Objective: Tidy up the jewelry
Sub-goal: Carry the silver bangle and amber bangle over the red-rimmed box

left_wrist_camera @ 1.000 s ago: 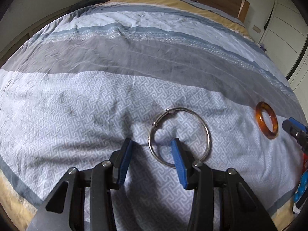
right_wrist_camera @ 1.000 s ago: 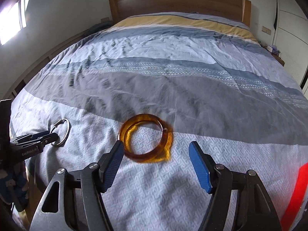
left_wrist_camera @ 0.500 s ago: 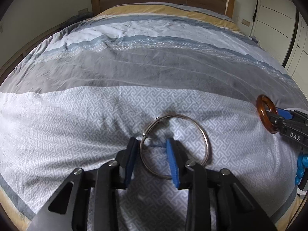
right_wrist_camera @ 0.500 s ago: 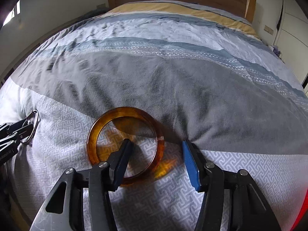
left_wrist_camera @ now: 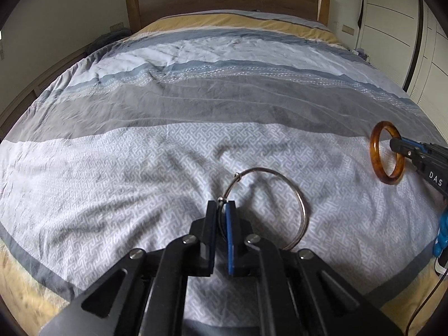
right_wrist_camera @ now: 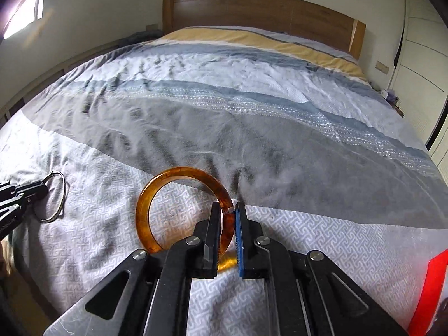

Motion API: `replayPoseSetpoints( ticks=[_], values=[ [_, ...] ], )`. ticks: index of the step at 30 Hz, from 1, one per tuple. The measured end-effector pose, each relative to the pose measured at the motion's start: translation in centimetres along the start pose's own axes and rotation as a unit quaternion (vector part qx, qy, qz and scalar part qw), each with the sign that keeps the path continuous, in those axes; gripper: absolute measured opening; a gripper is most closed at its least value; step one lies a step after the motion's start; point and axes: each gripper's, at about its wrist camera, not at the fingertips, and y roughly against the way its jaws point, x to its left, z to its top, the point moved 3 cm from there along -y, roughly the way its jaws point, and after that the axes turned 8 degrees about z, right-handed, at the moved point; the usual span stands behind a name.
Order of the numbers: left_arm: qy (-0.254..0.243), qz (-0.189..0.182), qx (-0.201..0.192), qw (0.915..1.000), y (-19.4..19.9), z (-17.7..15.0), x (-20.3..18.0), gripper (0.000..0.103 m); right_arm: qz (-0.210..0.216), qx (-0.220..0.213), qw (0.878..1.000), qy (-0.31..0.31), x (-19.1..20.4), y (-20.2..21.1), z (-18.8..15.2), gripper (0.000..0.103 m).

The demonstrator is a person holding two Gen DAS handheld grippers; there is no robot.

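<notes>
Early stage: both pieces are gripped, but no box or tray shows, so sorting and placing are all left. Left tool is nearly closed on the silver bangle, pinching its thin wire near the small bead clasp, lower centre of the left view; the loop tilts up off the bed. Right tool is clamped on the amber bangle, lower centre of the right view, standing on edge over the quilt. Thin wire could slip.

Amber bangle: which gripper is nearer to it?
Right. The right gripper is shut on the amber bangle; the left gripper grips the silver bangle off to the side.
</notes>
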Motion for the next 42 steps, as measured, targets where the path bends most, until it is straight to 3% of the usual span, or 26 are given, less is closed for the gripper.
replayPoseSetpoints(
  ticks=[18,34,42],
  values=[
    [-0.055,0.001,-0.044,0.9975,14.2,-3.7,-2.1,0.004,0.002,-0.050,0.998,-0.023,2.1,16.9,-2.8,0.009],
    [-0.089,-0.060,-0.108,0.9883,31.0,-9.0,-4.0,0.004,-0.035,-0.098,0.993,-0.055,4.0,35.2,-10.2,0.009],
    [-0.097,-0.101,-0.131,0.9815,37.2,-10.5,-7.3,0.004,-0.054,-0.117,0.989,-0.071,3.8,41.6,-13.5,0.009]
  ],
)
